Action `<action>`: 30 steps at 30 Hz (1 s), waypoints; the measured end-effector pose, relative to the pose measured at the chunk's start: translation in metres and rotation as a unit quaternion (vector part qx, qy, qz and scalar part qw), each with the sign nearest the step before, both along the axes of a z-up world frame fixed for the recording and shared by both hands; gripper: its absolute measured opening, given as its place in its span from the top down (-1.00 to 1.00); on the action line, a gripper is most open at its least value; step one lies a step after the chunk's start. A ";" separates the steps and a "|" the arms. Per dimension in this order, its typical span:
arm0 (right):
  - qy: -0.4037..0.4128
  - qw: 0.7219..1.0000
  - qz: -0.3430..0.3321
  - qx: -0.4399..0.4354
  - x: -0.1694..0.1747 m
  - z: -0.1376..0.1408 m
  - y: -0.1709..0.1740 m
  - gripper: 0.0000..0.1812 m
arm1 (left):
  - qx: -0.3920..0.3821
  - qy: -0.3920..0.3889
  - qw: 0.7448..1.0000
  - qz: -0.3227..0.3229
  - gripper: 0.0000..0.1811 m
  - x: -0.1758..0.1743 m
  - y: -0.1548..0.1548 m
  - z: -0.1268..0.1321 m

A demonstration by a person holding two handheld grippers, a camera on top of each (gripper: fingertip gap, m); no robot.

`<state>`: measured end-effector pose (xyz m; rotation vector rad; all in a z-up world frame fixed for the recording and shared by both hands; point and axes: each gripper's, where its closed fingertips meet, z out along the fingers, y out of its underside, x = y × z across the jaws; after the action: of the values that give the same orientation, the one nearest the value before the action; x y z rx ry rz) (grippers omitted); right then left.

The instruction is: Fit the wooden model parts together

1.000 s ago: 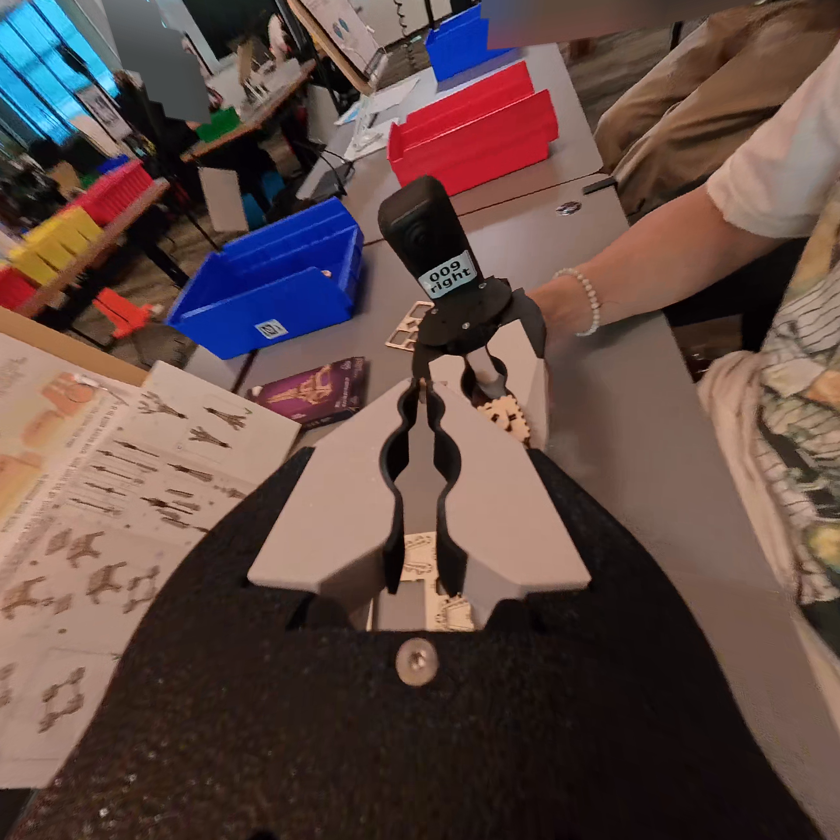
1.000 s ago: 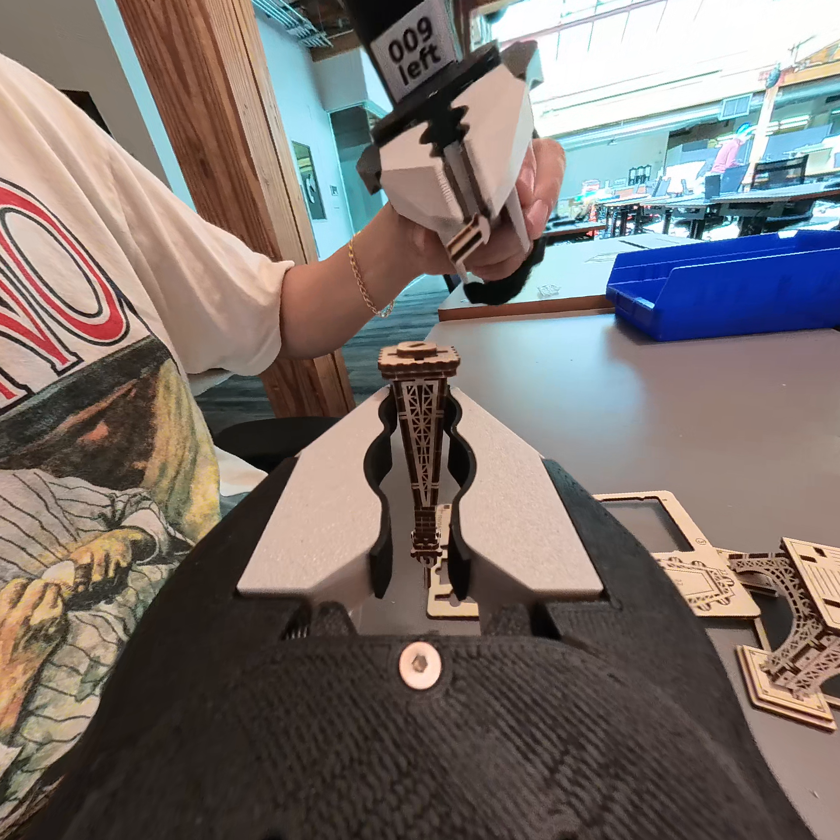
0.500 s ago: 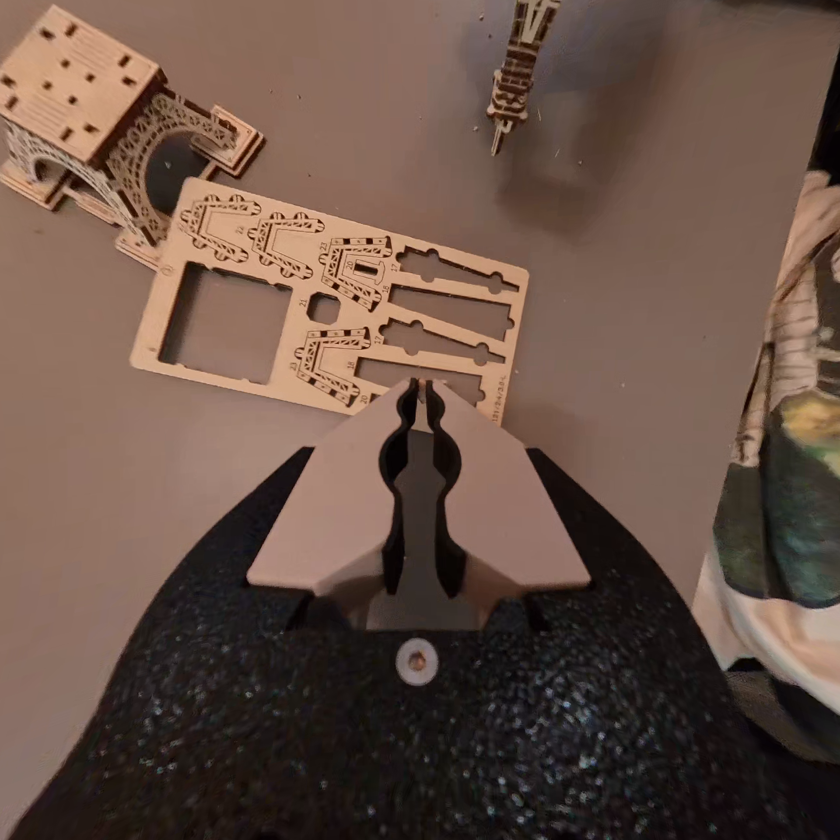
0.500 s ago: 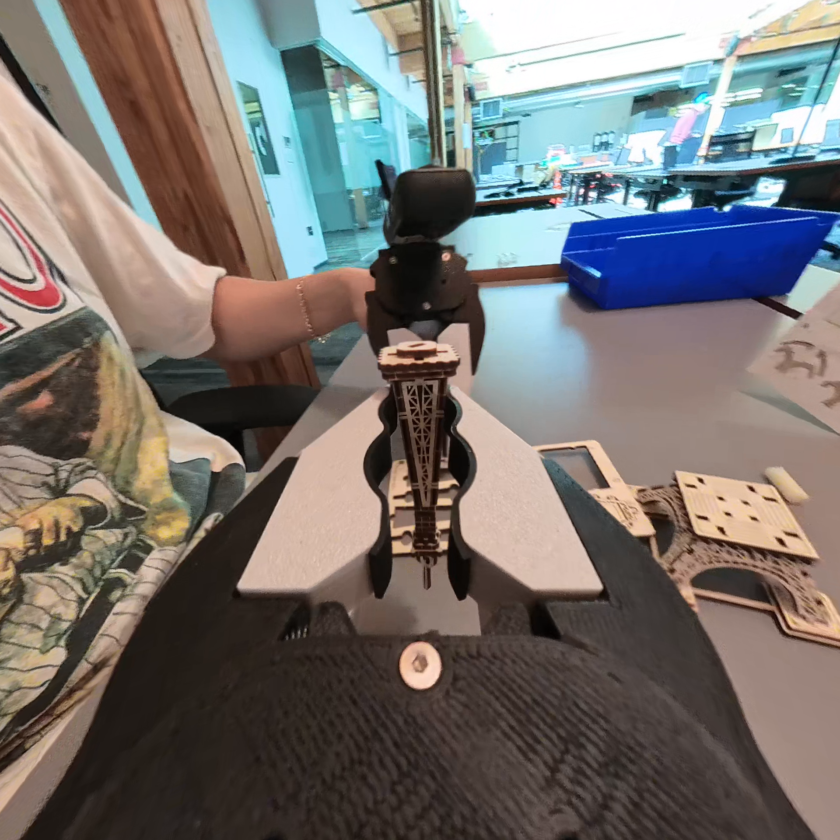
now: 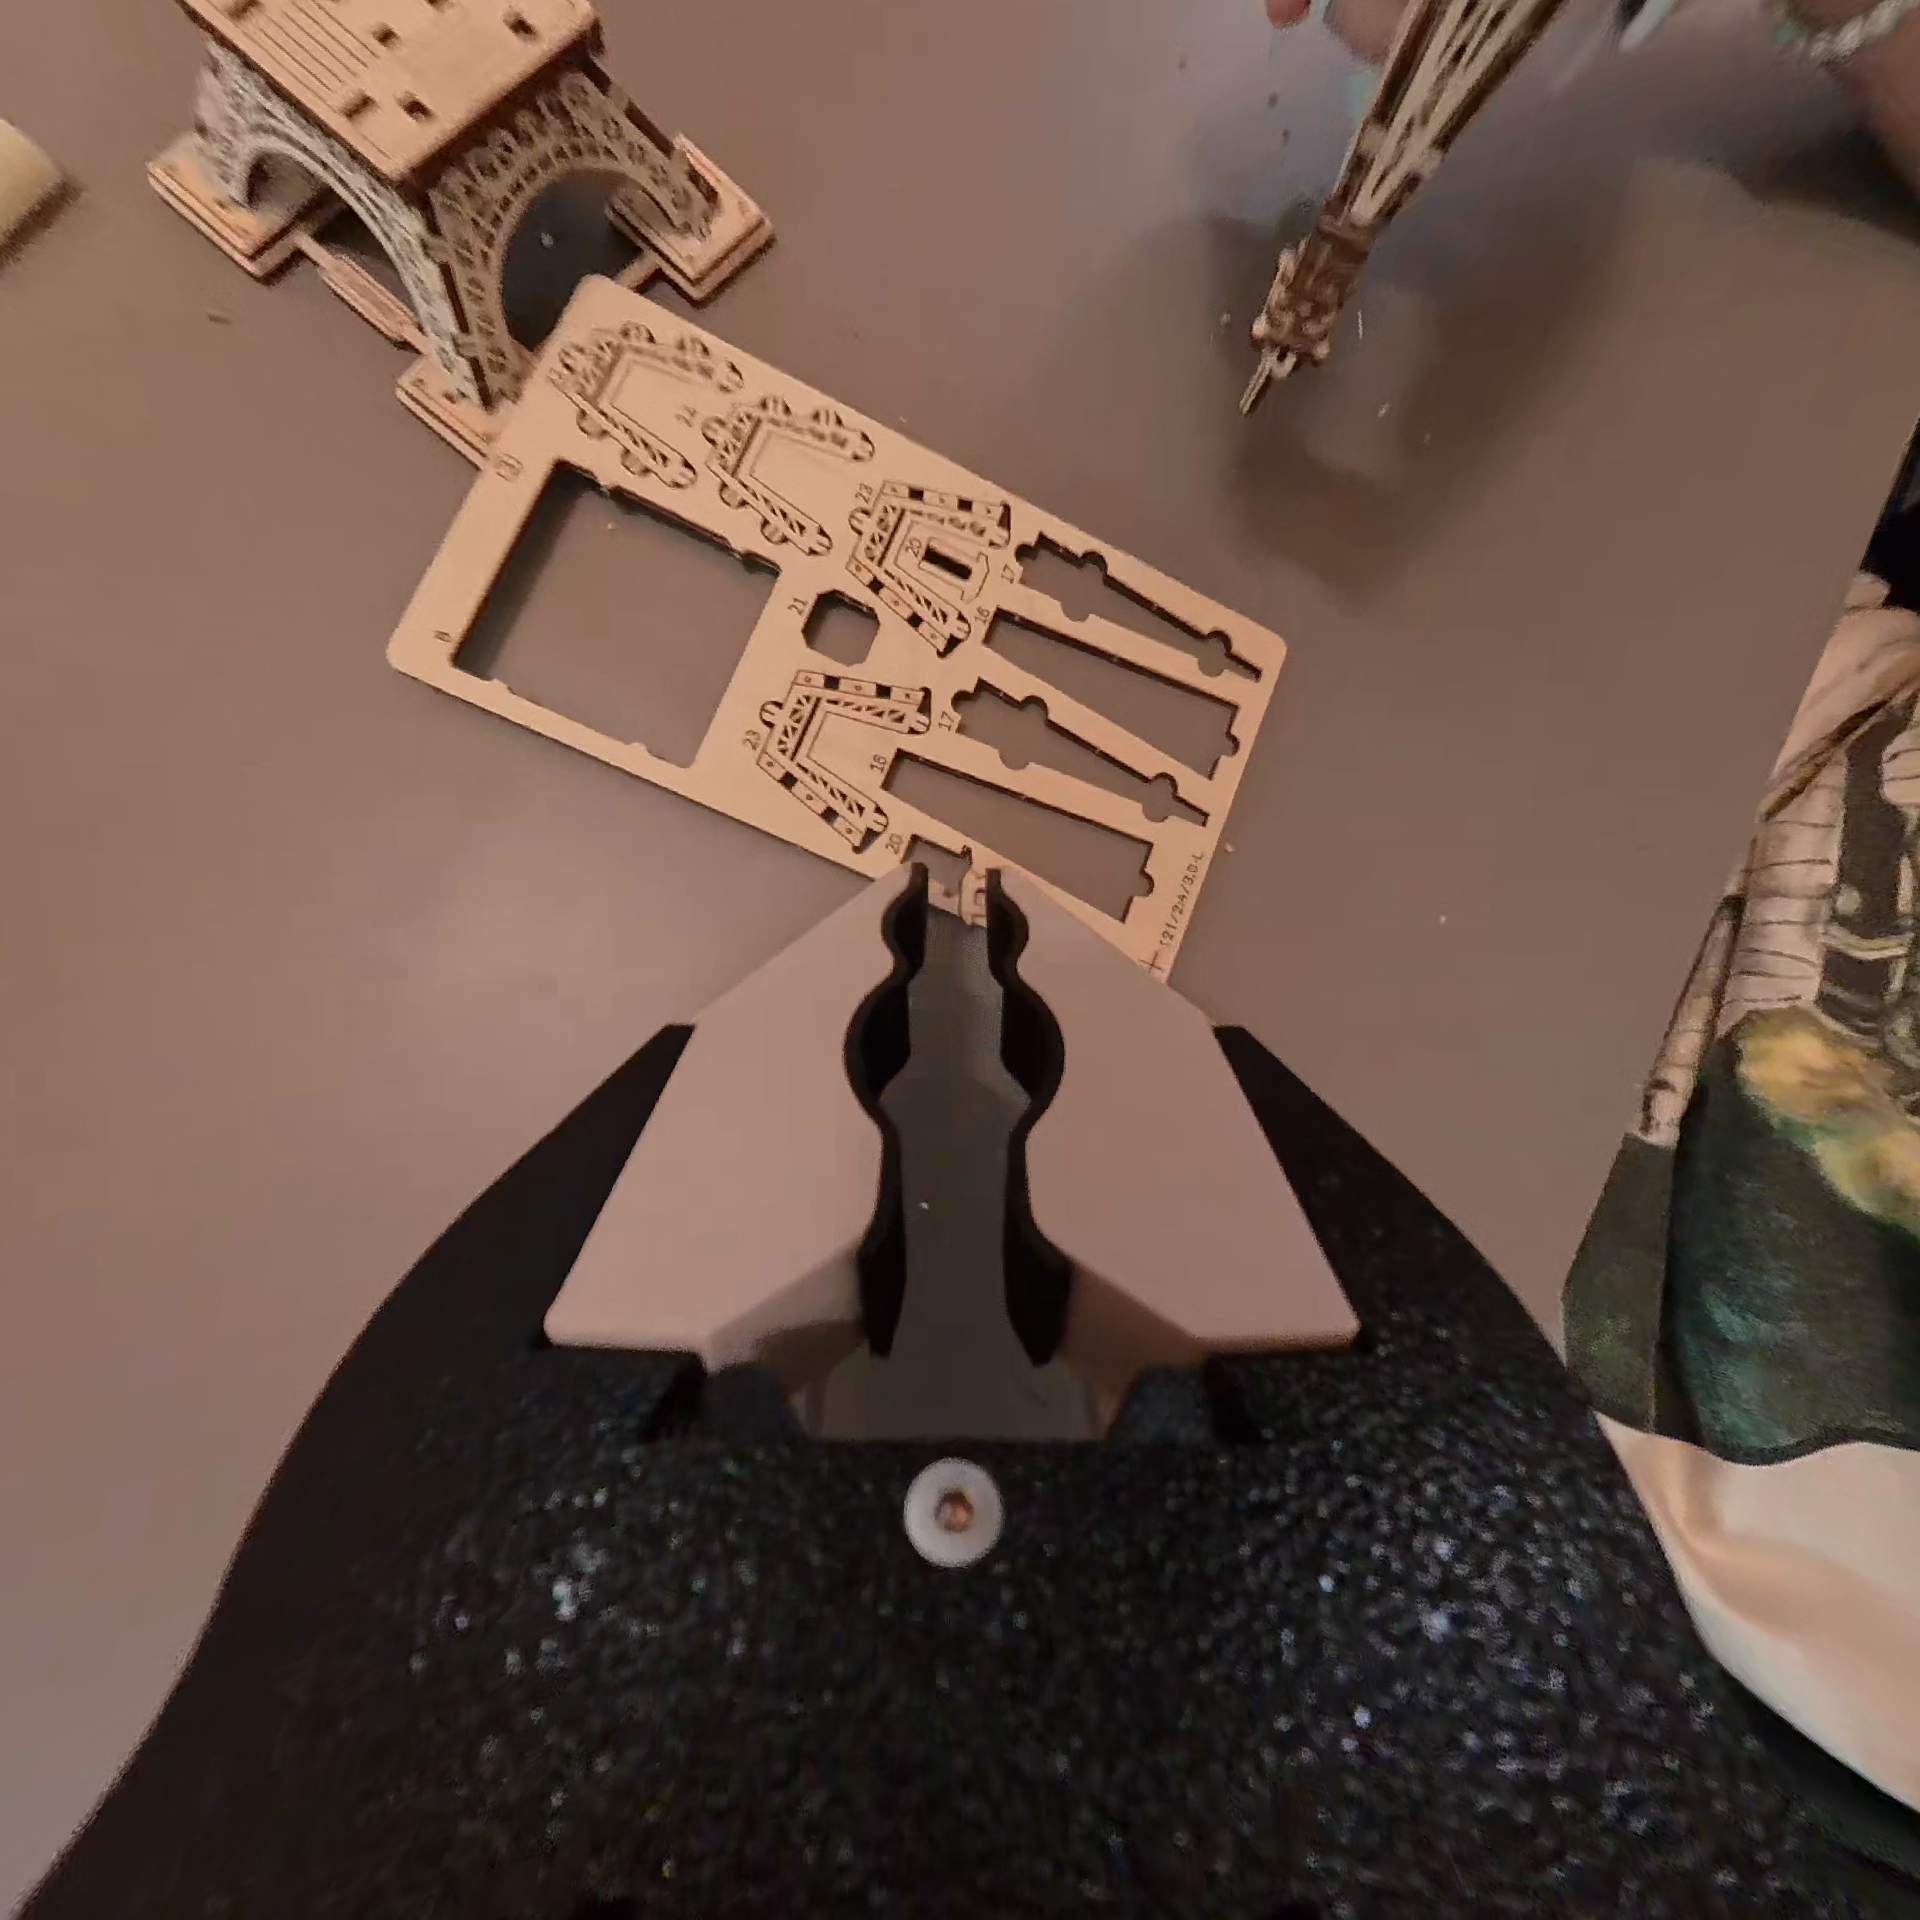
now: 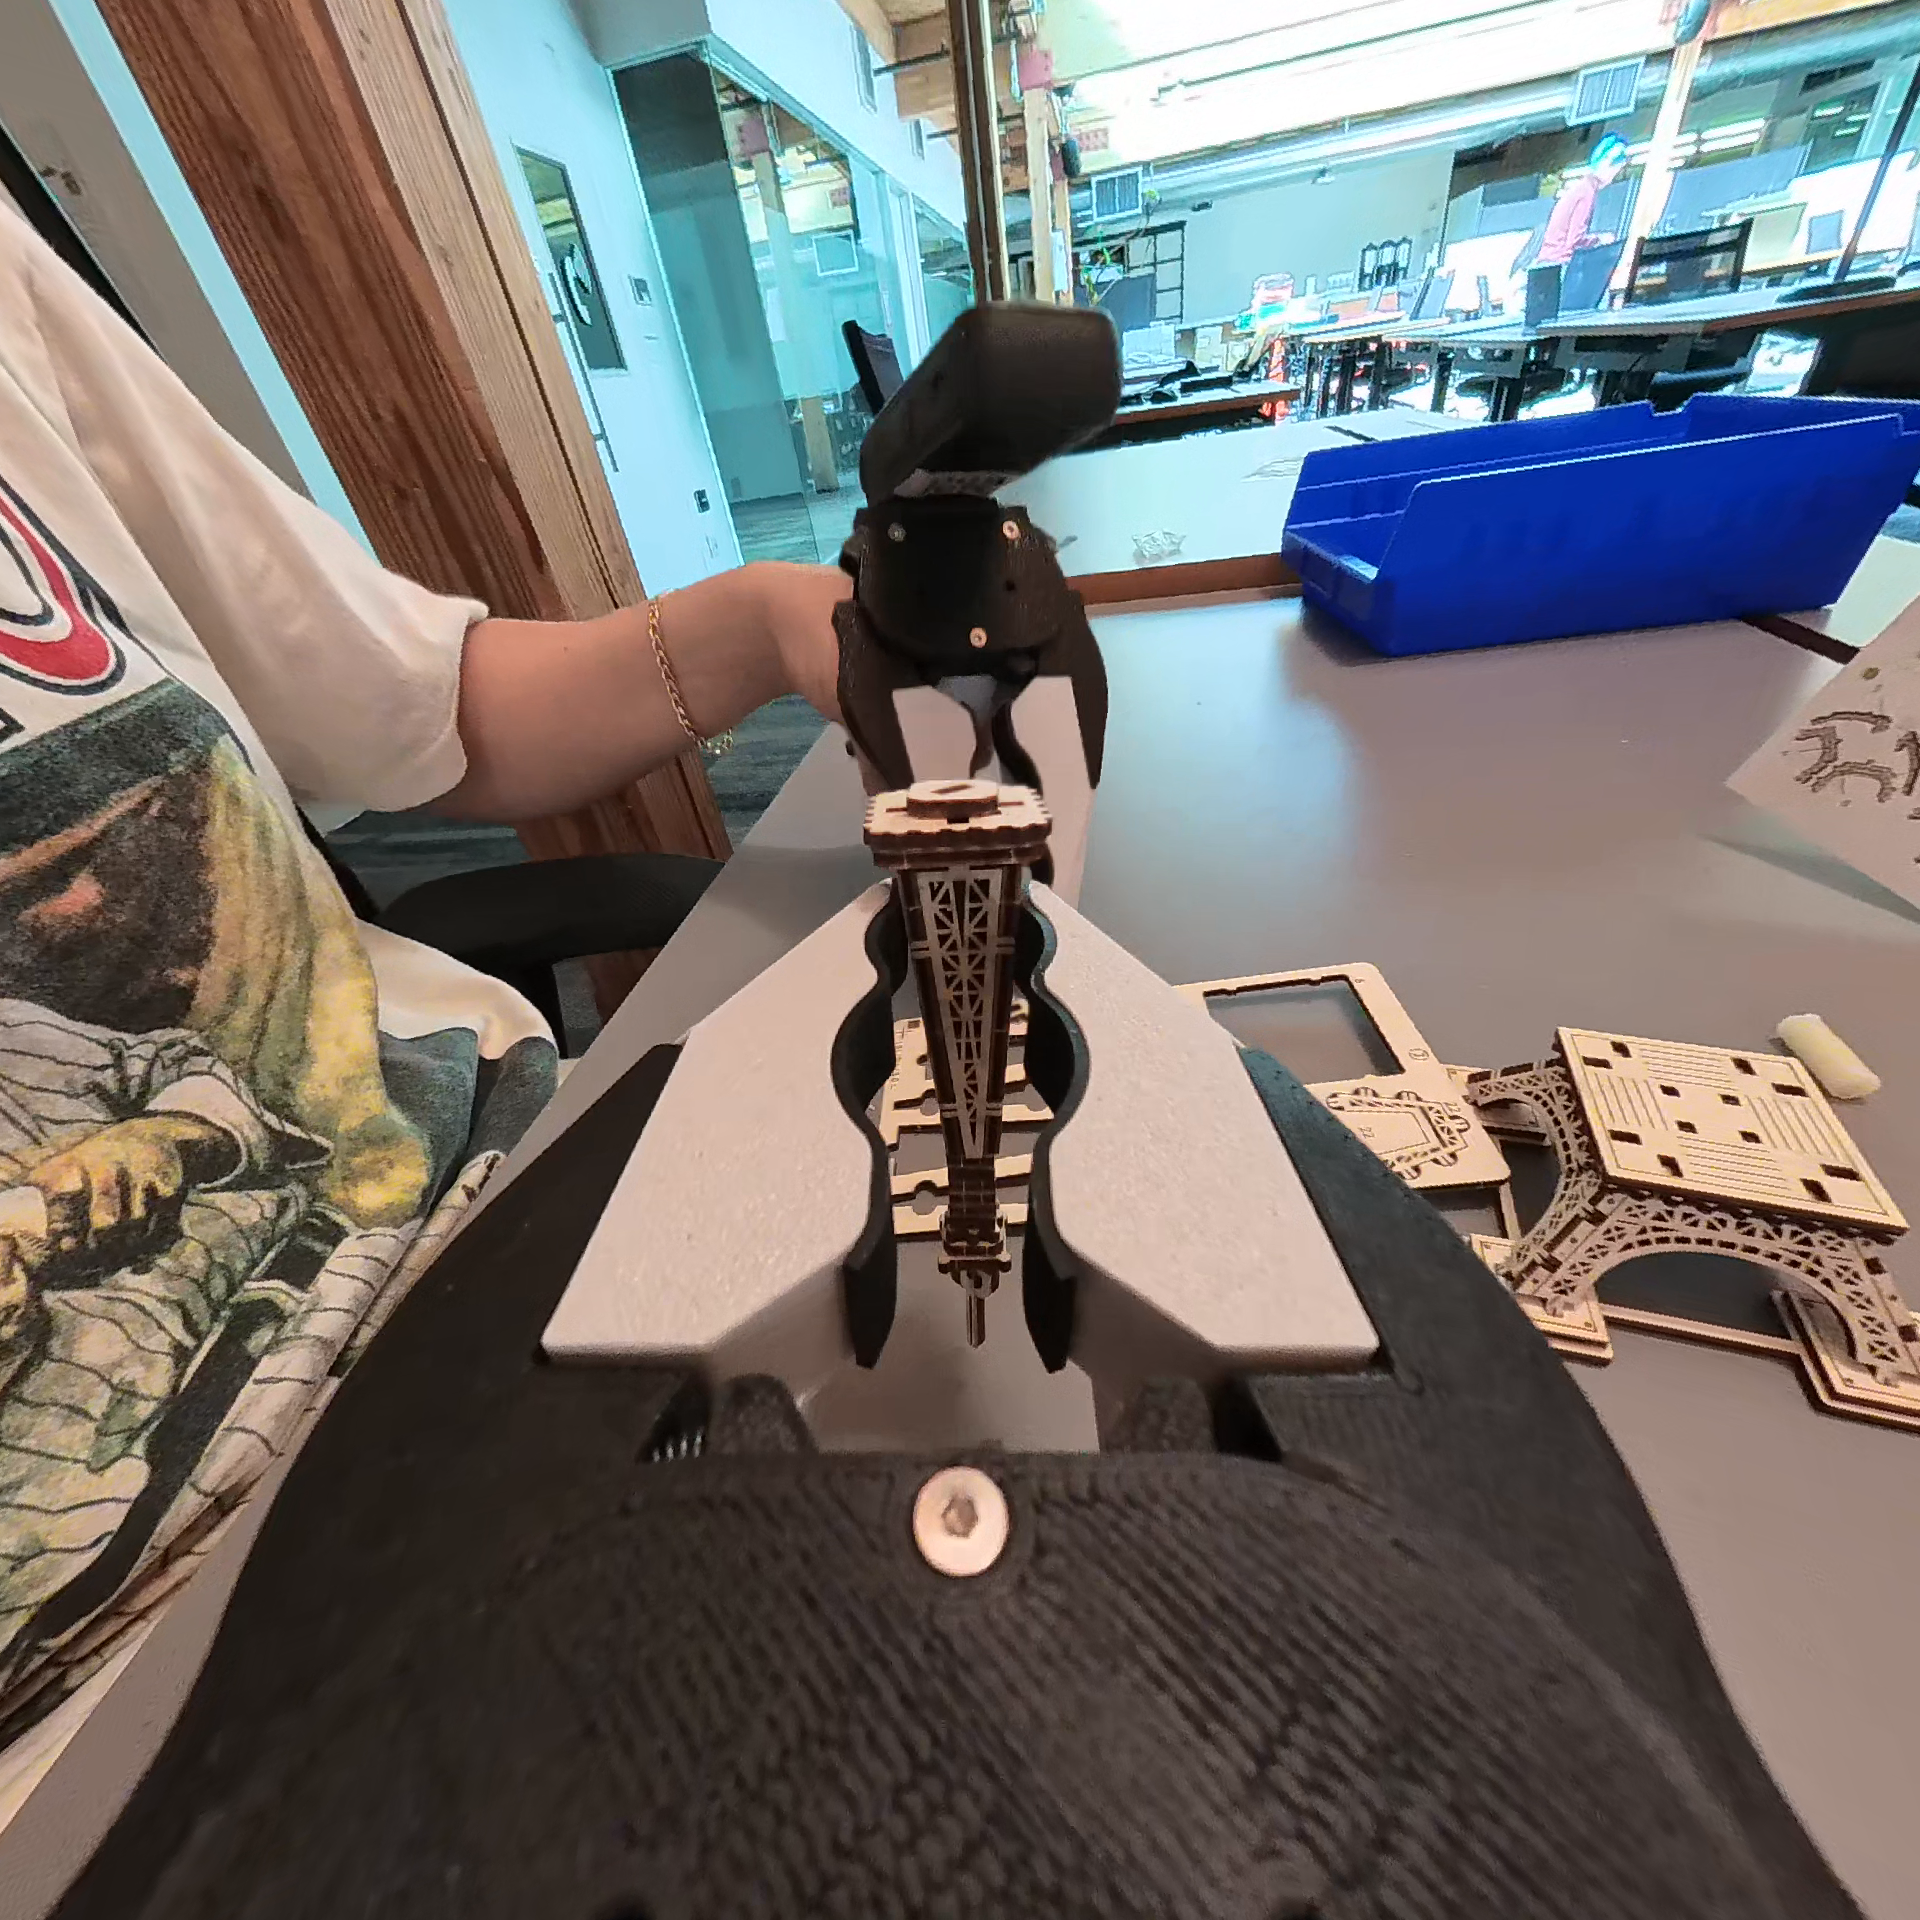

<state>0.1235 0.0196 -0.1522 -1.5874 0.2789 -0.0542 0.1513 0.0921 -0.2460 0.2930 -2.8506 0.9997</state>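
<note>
Lowered closer to the wooden parts sheet (image 5: 831, 634) than half a second before, the left gripper (image 5: 951, 894) hung over the sheet's near edge, its fingers (image 5: 790, 1091) a narrow gap apart and, as far as could be judged, set astride a small tab still attached there. Nothing was yet clamped; the pose suggested a piece was about to be pinched free.

On the person's other side, the right gripper (image 6: 961, 914) kept the tower spire (image 6: 961, 1039) clamped between its fingers (image 6: 727, 1122), wide platform end outward and pointed tip back toward the palm, held clear of the grey worktop (image 6: 1455, 831). Gripping the spire by its flanks left the platform end free, apparently ready to receive the next piece or to be mated with the base.

Just beyond the sheet stood the arched tower base (image 5: 436, 166), upright on its stepped feet, one foot touching or overlapping the sheet's far corner. A small pale block (image 6: 1829, 1055) lay beside it. Farther off sat a blue bin (image 6: 1600, 530), well apart from the work.
</note>
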 end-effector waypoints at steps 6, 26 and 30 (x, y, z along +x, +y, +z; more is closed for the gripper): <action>-0.005 1.000 0.002 0.003 -0.001 0.003 -0.003 0.82 | -0.078 -0.013 0.997 0.010 0.85 0.008 -0.006 0.044; -0.038 0.994 0.100 0.019 -0.040 0.014 0.018 0.81 | -0.225 -0.104 0.943 -0.225 0.90 -0.071 -0.085 0.136; -0.045 0.993 0.106 0.028 -0.044 0.019 0.019 0.81 | -0.220 -0.114 0.941 -0.229 0.85 -0.073 -0.083 0.138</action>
<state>0.0796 0.0389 -0.1336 -1.5469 0.0412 0.0463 0.0784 0.0086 -0.1083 -0.5317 -2.5688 1.5782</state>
